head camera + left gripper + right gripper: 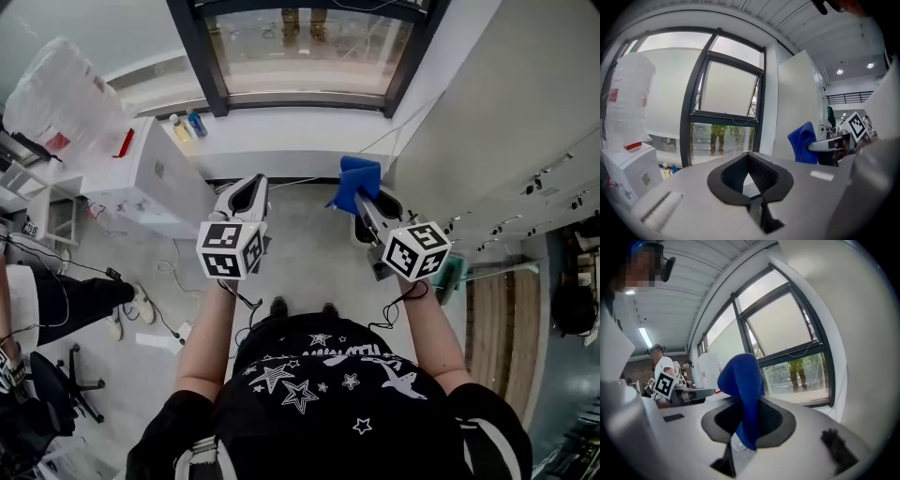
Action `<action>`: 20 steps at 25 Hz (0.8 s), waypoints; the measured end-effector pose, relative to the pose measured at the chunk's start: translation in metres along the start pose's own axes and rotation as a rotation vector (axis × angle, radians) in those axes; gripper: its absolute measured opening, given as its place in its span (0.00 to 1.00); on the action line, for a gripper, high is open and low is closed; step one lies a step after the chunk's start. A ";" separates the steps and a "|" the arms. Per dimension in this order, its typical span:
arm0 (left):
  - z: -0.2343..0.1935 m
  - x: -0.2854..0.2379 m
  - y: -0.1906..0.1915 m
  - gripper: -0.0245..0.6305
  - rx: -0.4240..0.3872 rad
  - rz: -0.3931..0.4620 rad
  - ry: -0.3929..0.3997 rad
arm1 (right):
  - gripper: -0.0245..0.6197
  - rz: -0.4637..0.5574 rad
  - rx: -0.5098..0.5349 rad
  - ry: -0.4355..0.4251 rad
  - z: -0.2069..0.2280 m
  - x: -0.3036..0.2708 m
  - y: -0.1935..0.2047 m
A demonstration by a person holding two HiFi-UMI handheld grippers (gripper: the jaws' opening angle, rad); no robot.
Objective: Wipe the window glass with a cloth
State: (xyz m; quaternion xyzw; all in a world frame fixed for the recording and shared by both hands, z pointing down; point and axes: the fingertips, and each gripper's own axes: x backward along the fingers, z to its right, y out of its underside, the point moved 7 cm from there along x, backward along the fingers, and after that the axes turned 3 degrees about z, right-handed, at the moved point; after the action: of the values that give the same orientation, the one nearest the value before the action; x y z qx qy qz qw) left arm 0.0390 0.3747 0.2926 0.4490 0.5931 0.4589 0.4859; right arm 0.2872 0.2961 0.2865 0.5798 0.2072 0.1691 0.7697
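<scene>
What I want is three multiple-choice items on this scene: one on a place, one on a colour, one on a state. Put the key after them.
1. Where is the cloth?
A. Between the fingers of the left gripper
B. Between the fingers of the right gripper
C. In neither gripper

2. What colour is the cloth?
A. Blue
B. Red
C. White

3. What is the state of the left gripper?
A. Shut on the cloth
B. Open, with nothing between its fingers
C. Out of every view

Key:
1 B: the right gripper view shows the cloth pinched between that gripper's fingers.
2 A: the cloth is blue in all three views.
3 B: the left gripper view shows a bare gap between the fingers.
</scene>
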 end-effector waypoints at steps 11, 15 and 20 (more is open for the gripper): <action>-0.041 0.014 -0.009 0.05 -0.003 0.046 0.046 | 0.16 0.053 0.049 -0.016 -0.040 -0.052 -0.009; -0.072 0.020 -0.015 0.05 -0.008 0.050 0.045 | 0.16 0.052 0.055 -0.020 -0.057 -0.088 -0.013; -0.101 0.024 -0.023 0.05 0.015 0.057 0.060 | 0.16 0.044 0.069 -0.010 -0.074 -0.113 -0.016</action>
State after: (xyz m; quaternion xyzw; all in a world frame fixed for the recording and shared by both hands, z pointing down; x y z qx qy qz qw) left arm -0.0662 0.3833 0.2771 0.4556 0.5976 0.4814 0.4512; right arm 0.1528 0.2964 0.2671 0.6114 0.1960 0.1759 0.7462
